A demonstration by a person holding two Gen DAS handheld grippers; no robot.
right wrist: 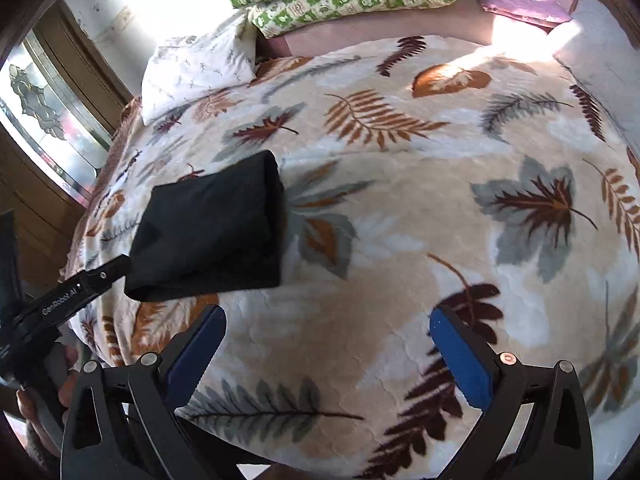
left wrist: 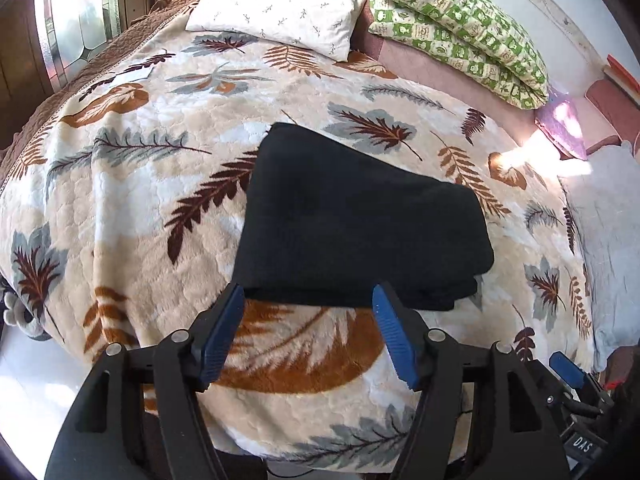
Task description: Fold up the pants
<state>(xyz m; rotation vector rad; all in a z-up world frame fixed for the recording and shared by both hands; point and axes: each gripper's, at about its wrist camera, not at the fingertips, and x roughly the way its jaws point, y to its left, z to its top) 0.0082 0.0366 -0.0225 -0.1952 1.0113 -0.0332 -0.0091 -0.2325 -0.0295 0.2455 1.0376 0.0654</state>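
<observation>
The black pants (left wrist: 352, 220) lie folded into a compact bundle on the leaf-patterned blanket (left wrist: 140, 200). In the left wrist view my left gripper (left wrist: 308, 296) hovers just short of the bundle's near edge, jaws open, nothing between the blue pads (left wrist: 224, 336). In the right wrist view the same pants (right wrist: 212, 228) lie to the upper left. My right gripper (right wrist: 326, 320) stands wide open over bare blanket (right wrist: 400, 220) to the right of them, holding nothing. The left gripper's black body (right wrist: 68, 300) shows at the left edge, beside the bundle.
A white pillow (left wrist: 276, 20) and a green patterned folded quilt (left wrist: 460, 28) lie at the head of the bed. A grey cloth (left wrist: 608, 240) lies at the right. A glass-panelled wooden door (left wrist: 68, 20) stands left of the bed. The right gripper's tip (left wrist: 568, 368) shows at lower right.
</observation>
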